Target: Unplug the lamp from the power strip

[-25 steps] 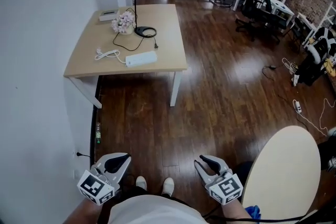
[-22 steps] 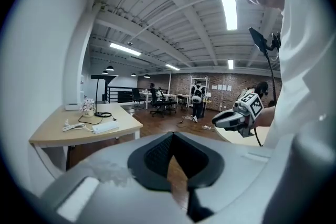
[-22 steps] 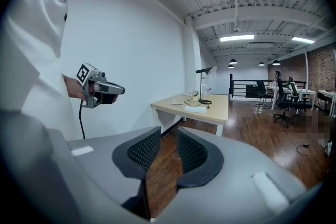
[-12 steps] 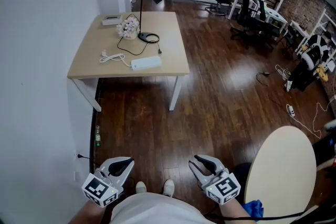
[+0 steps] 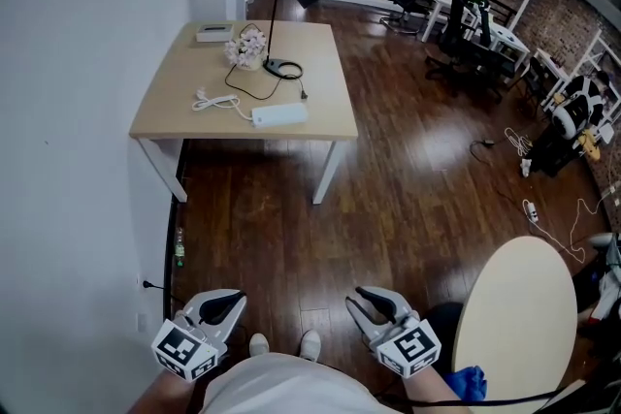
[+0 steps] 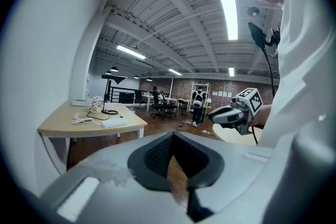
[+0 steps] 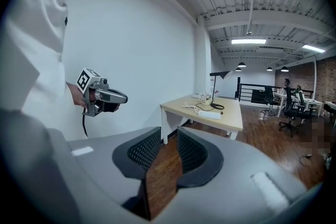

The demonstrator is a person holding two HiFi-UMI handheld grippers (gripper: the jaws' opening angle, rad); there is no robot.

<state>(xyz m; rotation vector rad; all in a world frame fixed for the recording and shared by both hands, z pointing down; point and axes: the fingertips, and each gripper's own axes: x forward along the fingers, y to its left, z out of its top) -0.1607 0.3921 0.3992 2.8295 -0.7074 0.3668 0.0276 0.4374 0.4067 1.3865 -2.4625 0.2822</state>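
Fingers of left gripper (image 5: 217,303) and right gripper (image 5: 373,303) are held apart, empty. Power strip (image 5: 279,114) and lamp (image 5: 283,69) are observed on the surface (image 5: 170,97), well ahead and slightly left; the strip lies crosswise. Whether the lamp is plugged in cannot be resolved. Left gripper is judged marginally nearer.

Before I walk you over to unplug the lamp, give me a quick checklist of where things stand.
1. Left gripper open and empty: ok.
2. Right gripper open and empty: ok.
3. Power strip in sight on the table: ok, near its front edge.
4. Lamp located: ok, its base stands behind the strip.
5. Which plug is the lamp's: cannot tell, too small from here.
6. Strip within reach: not ok, the table stands well ahead across the floor.
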